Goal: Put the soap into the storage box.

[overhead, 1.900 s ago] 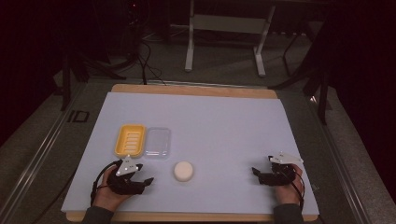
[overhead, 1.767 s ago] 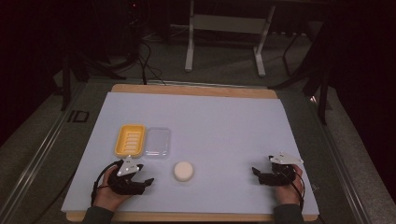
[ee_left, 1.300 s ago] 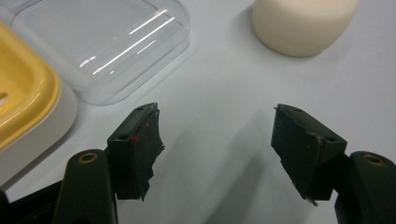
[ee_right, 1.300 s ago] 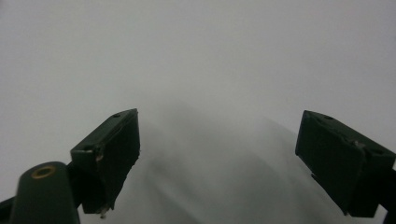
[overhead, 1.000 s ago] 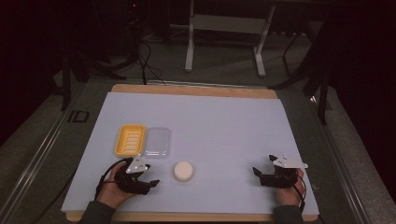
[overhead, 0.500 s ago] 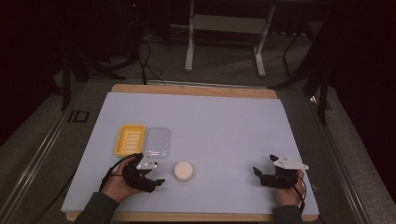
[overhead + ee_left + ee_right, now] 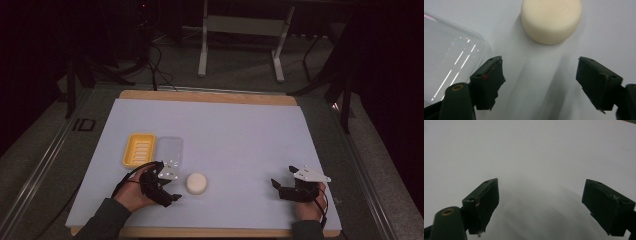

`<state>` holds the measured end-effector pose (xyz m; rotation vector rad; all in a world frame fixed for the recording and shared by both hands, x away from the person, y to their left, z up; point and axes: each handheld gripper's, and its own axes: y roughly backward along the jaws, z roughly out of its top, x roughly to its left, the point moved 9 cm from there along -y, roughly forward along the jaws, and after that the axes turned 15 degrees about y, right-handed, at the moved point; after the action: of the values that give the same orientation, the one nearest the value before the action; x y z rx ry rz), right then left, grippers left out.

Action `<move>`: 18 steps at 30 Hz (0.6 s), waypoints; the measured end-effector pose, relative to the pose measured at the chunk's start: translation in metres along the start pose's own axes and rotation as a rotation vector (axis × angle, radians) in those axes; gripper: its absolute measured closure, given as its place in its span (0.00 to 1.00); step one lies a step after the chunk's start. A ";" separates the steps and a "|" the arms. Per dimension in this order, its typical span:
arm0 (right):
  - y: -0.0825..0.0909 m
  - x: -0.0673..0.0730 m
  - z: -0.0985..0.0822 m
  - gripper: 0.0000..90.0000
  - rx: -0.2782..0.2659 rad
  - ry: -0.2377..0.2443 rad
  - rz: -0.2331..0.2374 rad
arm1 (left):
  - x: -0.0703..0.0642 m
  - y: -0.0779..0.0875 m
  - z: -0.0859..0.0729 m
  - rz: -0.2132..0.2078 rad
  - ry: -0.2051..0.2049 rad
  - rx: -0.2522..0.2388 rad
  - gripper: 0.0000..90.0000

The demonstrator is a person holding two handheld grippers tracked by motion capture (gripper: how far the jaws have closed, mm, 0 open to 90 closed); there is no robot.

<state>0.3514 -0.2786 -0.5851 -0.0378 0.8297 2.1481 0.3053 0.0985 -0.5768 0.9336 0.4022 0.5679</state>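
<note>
Both grippers' fingers wide apart, empty; left gripper [image 7: 167, 192] beside soap [image 7: 197, 183].

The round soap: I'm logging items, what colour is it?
Cream, off-white: the soap shows best in the left gripper view.

Tray [image 7: 139, 149] left of, touching lid [image 7: 169, 150]; puck [image 7: 197, 183] nearer, right of both, on mat [image 7: 240, 135]

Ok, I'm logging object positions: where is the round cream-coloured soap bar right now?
In the high view the soap bar lies on the white table cover's near left part, just right of the left gripper and below the clear lid.
</note>
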 end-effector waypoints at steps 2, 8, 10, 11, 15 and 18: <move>0.000 0.000 0.000 0.16 0.001 0.002 0.001 | -0.001 -0.001 0.002 0.000 -0.011 0.010 0.22; 0.000 0.000 0.000 0.16 0.001 0.000 0.002 | -0.003 -0.003 0.009 0.004 -0.040 0.034 0.21; 0.000 0.000 0.000 0.16 0.002 0.000 0.003 | -0.004 -0.004 0.011 0.001 -0.046 0.040 0.21; 0.000 0.000 0.000 0.16 0.001 0.000 0.003 | -0.004 -0.004 0.012 0.003 -0.050 0.042 0.21; 0.000 0.000 0.000 0.16 0.004 0.004 0.002 | -0.005 -0.006 0.015 0.005 -0.062 0.056 0.20; 0.000 0.000 0.000 0.16 0.004 0.005 0.002 | -0.006 -0.008 0.017 0.000 -0.070 0.066 0.19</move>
<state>0.3511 -0.2782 -0.5854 -0.0399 0.8372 2.1490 0.3119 0.0801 -0.5744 1.0137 0.3593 0.5230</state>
